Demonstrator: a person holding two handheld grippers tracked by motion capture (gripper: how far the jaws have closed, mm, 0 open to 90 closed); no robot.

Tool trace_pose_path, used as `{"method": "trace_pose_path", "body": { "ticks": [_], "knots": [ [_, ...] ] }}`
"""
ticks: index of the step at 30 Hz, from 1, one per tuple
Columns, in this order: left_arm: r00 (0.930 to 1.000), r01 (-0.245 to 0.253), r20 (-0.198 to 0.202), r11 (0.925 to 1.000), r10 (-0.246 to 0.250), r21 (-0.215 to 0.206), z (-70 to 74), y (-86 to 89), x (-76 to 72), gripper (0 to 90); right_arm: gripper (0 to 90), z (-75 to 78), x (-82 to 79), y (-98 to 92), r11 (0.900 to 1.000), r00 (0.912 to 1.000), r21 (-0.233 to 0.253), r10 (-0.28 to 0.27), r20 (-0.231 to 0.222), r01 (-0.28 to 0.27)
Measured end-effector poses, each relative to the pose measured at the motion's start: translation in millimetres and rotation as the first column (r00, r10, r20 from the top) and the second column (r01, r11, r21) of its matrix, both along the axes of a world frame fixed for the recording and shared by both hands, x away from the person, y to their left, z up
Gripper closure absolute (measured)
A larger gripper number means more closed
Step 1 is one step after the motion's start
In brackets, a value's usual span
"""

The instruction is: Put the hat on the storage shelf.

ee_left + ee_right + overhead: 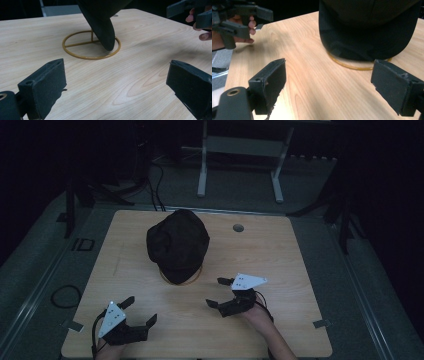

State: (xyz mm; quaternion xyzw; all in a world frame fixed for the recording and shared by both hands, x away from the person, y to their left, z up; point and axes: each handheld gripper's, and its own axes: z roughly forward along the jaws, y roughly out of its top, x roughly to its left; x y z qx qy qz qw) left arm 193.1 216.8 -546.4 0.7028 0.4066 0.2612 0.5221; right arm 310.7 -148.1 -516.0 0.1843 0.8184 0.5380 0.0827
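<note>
A black cap (pixel 177 245) hangs on a thin gold wire stand (pixel 91 47) in the middle of the wooden table (pixel 280 255). The stand's round base ring rests flat on the wood, and the cap's brim (pixel 101 27) dips down into it. My left gripper (pixel 138 311) is open near the table's front left, nothing between its pads (pixel 45 85). My right gripper (pixel 218 292) is open to the right of the cap (pixel 367 30), a short way from it, holding nothing. Part of the gold ring (pixel 354 65) peeks out under the cap's edge.
A small round hole (pixel 238 227) sits in the tabletop at the back right. Beyond the table stands a white metal frame (pixel 240 150) on the grey floor. Cables (pixel 65 296) lie on the floor at the left. The room around is dark.
</note>
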Motion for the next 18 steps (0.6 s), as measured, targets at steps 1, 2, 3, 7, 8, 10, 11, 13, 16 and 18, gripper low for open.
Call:
{"method": "trace_pose_path", "body": {
  "ticks": [1,2,3,7,8,10,11,13,16,18],
  "knots": [
    [1.0000,0.000,0.000,1.0000,0.000,0.000,0.0,0.0,0.0,3.0,12.7,-2.5,-1.3,-1.7,1.000,1.0000,-0.001,0.003,0.000,-0.003],
    [1.0000,0.002,0.000,1.0000,-0.002,0.001,-0.4,-0.6,0.1,3.0,12.6,-5.1,-2.6,-3.2,1.000,1.0000,-0.001,0.004,-0.003,-0.004],
    [1.0000,0.002,0.000,1.0000,-0.002,0.001,-0.4,-0.6,0.1,3.0,12.6,-7.7,-3.6,-4.8,1.000,1.0000,-0.005,0.005,-0.003,-0.005],
    [0.9999,0.010,-0.006,1.0000,-0.010,0.001,-1.3,-0.6,0.5,3.0,12.7,-14.5,-6.3,-9.4,1.000,0.9999,-0.023,0.012,-0.006,-0.012],
    [0.9999,0.007,-0.010,1.0000,-0.007,0.000,-1.8,-0.6,0.5,3.0,12.7,-17.5,-7.5,-13.2,1.000,0.9998,-0.028,0.011,-0.015,-0.011],
    [0.9999,0.006,-0.014,1.0000,-0.006,0.001,-2.3,-0.4,0.8,3.0,12.7,-19.9,-8.3,-17.6,0.999,0.9998,-0.033,0.007,-0.016,-0.008],
    [0.9999,0.008,-0.014,1.0000,-0.008,0.000,-2.6,-0.2,1.0,3.0,12.7,-21.2,-8.7,-19.9,0.999,0.9997,-0.034,0.004,-0.023,-0.005],
    [0.9998,0.011,-0.019,0.9999,-0.011,-0.004,-3.1,-0.3,1.3,3.0,12.7,-22.8,-9.2,-22.1,0.999,0.9997,-0.036,0.002,-0.024,-0.003],
    [0.9996,0.012,-0.027,0.9999,-0.012,0.012,-4.2,-1.4,1.8,3.0,12.8,-28.9,-12.1,-30.4,0.998,0.9995,-0.058,-0.008,-0.031,0.006],
    [0.9996,0.008,-0.028,0.9999,-0.008,0.012,-4.4,-1.7,2.0,3.0,12.8,-29.2,-13.5,-34.7,0.998,0.9994,-0.057,-0.011,-0.032,0.009]
  ]
}}
